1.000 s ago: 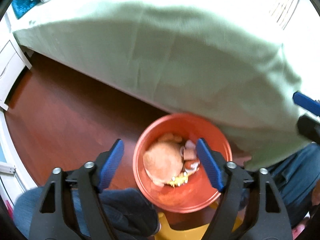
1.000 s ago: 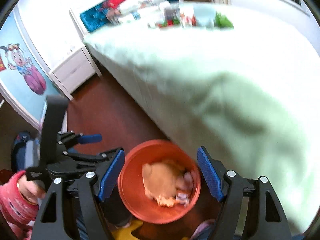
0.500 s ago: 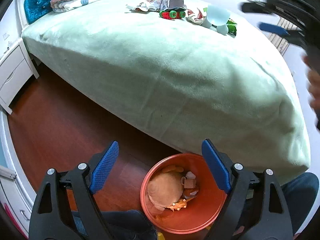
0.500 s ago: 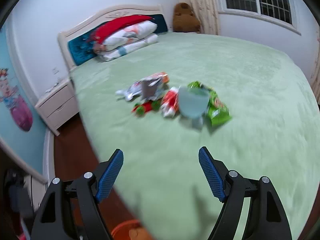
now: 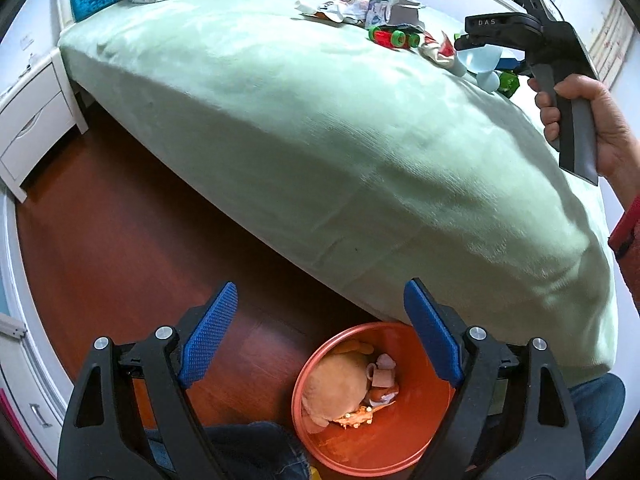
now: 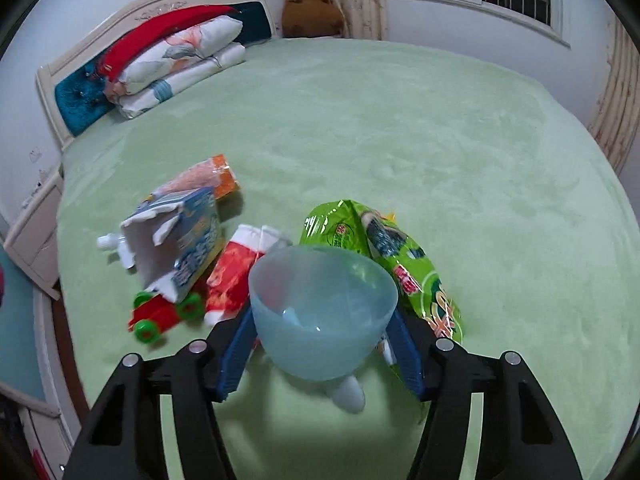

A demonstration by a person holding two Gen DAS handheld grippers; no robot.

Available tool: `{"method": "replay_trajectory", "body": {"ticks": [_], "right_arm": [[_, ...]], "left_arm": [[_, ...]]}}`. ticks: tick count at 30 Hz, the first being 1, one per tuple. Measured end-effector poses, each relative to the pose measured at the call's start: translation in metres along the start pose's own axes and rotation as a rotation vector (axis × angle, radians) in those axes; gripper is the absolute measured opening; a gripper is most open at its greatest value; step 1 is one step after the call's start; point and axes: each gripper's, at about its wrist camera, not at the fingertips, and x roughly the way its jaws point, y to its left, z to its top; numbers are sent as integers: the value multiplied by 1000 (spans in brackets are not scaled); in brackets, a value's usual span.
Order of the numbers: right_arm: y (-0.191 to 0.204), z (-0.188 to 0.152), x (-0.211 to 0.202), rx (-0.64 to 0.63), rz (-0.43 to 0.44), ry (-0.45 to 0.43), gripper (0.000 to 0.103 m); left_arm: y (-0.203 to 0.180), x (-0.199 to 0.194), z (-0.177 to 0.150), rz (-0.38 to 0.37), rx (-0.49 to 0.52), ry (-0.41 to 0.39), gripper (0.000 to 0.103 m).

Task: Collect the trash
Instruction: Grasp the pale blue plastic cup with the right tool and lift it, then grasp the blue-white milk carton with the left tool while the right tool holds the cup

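On the green bed, a pale blue plastic cup lies between the open blue pads of my right gripper; whether the pads touch it I cannot tell. Around it lie a green snack bag, a red wrapper, a torn blue-and-white carton, an orange packet and a red toy car with green wheels. My left gripper is open and empty above the orange bin, which holds a plush toy and scraps. The right gripper and the cup also show in the left wrist view.
The bed overhangs the bin on the red-brown floor. A white nightstand stands at the left. Folded bedding and a brown plush sit at the headboard. A person's leg in jeans is beside the bin.
My right gripper rose from over the bin to the bed and closed in around the blue cup. My left gripper lifted and drew back, so the bin sits lower in its view.
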Motion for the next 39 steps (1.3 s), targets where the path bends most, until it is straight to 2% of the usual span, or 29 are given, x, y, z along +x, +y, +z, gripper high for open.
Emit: {"method": "replay_trajectory", "body": {"ticks": [7,13,17,20,26,28,31,33,35,36,37,39], "right_arm": [[-11,-12,-38,9,64,-51,60],[-29,-38,-93,-13,142,-95,60],[-37,-63,-130,-40,185,-126,60],[-42,-84,-153,-55,214,-144,60],[-51,-114,-185,-74,252,-161,60],[-54,-120,-192,-81,260,-163,60],[-59,-122,-200,-79,265,-169,60],[-62,-124,-205,-77,266,-176,60],[-66,-125,-209,-79,264,-182,60],[-67,-126,-210,-82,262,-184,60],[-67,-128,-212,-85,260,-185,60],[-68,-130,-214,-93,251,-190,60]], "left_arm": [[-2,-2,11,-8,3,-21,83],[-10,-3,46,-15,-4,-59,83],[-21,-2,90,24,20,-134,83],[-32,5,137,43,42,-179,83],[-55,42,212,78,50,-185,83],[-61,53,225,73,42,-182,83],[-73,73,246,111,54,-184,83],[-76,83,257,140,45,-178,76],[-76,92,265,132,29,-149,44],[-73,96,269,122,10,-124,33],[-72,99,269,112,-2,-106,12],[-66,103,271,94,-28,-84,3]]}}
